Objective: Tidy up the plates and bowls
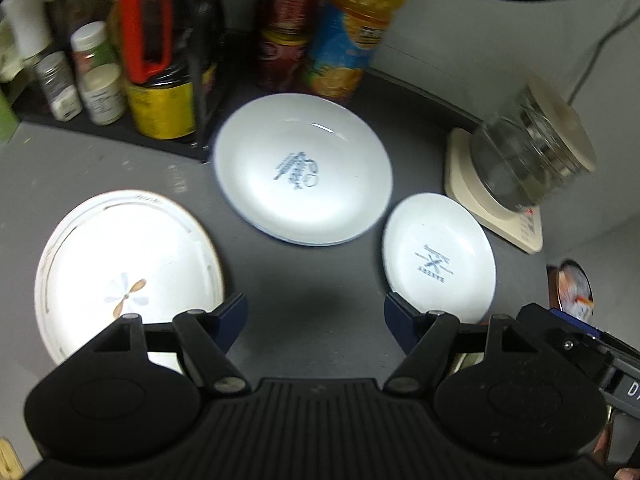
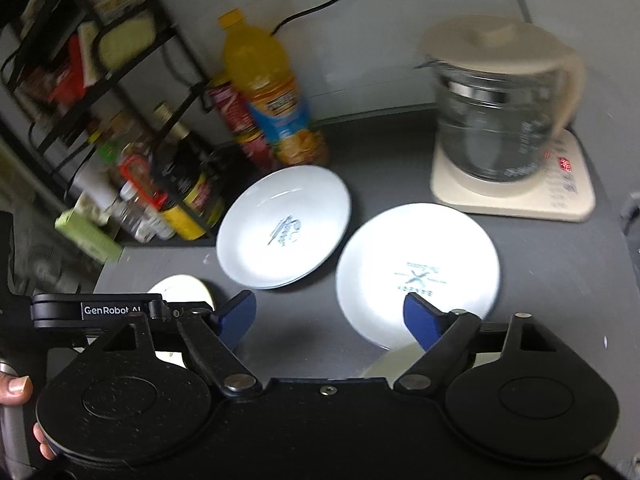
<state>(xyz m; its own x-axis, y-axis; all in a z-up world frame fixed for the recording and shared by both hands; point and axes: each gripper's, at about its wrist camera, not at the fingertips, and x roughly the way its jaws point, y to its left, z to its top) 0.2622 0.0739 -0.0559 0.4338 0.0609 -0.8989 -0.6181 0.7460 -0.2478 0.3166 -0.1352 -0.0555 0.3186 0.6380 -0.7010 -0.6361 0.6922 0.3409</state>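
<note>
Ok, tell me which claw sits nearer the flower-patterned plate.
Left. The left claw hangs open with one finger over the edge of the flower-patterned plate; the right claw is open farther off, by the crossed-cutlery plate.

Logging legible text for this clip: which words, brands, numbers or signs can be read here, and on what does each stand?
"GenRobot.AI": white lettering on the left gripper body, right wrist view.
"D": a cut-off letter on the right gripper body, left wrist view.
Blue prints on the middle plate and the small plate: blurred, unreadable.
Red display on the kettle base: unreadable.
Juice bottle and rack jars' labels: blurred.
</note>
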